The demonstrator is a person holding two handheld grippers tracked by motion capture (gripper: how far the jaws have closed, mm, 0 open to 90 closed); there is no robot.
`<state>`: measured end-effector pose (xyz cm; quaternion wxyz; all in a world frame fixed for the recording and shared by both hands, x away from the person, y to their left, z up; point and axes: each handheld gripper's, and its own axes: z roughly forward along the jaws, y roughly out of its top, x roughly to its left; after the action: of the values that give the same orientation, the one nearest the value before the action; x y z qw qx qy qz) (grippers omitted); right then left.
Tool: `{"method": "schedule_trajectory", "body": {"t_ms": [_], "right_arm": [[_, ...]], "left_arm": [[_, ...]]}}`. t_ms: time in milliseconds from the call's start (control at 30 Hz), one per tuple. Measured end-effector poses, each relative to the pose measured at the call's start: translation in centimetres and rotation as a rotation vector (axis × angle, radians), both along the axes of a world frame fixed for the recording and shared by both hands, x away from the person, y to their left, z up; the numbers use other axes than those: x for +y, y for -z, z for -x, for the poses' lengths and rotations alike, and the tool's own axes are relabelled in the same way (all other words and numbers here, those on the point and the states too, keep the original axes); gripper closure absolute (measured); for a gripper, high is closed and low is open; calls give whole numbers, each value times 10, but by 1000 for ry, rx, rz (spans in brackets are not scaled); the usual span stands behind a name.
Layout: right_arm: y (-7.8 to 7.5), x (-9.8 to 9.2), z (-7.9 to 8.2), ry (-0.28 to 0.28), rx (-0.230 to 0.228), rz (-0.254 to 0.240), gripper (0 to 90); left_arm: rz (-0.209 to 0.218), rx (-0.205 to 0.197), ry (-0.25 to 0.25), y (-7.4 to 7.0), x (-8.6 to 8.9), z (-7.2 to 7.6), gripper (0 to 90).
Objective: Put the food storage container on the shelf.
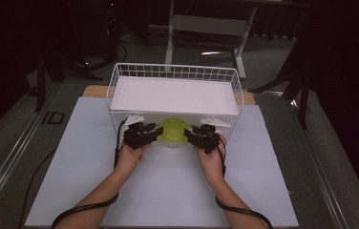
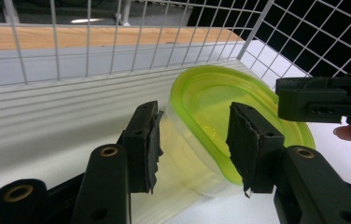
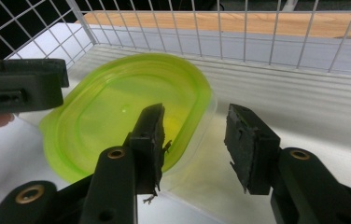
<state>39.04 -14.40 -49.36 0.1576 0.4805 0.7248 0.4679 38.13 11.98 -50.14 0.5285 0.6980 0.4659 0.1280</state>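
Here a clear tub [image 1: 174,136] with a green lid [image 2: 220,107] sits at the open front of a white wire basket [image 1: 120,71], under the basket's white shelf [image 1: 173,95], on the pale surface [image 1: 168,191]. The left tongs [image 2: 193,140] stand spread, one pad on each side of the tub's near edge, neither pressing on it. The right tongs [image 3: 194,140] are likewise spread over the tub's opposite edge, their pads apart from the plastic. In the high view the two hands flank the tub, left tongs [image 1: 144,133] and right tongs [image 1: 199,136] each just beside it. The lid lies flat on the tub.
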Motion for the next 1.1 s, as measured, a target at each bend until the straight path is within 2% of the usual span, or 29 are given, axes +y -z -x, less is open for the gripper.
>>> {"method": "schedule_trajectory", "body": {"t_ms": [33,233,400,533,600,633,767,833,900,967,1067,1100], "right_arm": [[0,-1,2,-4,-9,1,562],[-4,-4,11,-17,-26,3,559],[-6,-7,22,-33,-25,-21,554],[-9,-7,30,-43,-25,-18,555],[-12,-5,39,-68,-32,-6,556],[-12,-5,41,-72,-36,-1,560],[-14,-3,49,-89,-37,0,571],[-14,-1,53,-95,-29,0,583],[-13,0,56,-105,-29,9,596],[-13,2,58,-108,-33,25,598],[-11,4,60,-110,-31,28,609],[-11,4,60,-111,-29,28,610]], "left_arm": [[5,2,-8,0,0,2,545],[4,-16,20,-3,4,13,545],[14,-23,48,-8,9,20,523],[7,-36,42,-12,13,26,522],[0,-47,47,-14,16,32,510],[-19,-43,42,-16,17,35,510],[-25,-27,54,-18,21,40,447],[-11,-22,62,-18,24,45,364],[-5,-8,71,-19,26,50,330],[-5,-2,100,-19,28,55,259],[-27,-19,122,-20,31,62,189],[-14,-25,118,-19,32,65,169]]}}
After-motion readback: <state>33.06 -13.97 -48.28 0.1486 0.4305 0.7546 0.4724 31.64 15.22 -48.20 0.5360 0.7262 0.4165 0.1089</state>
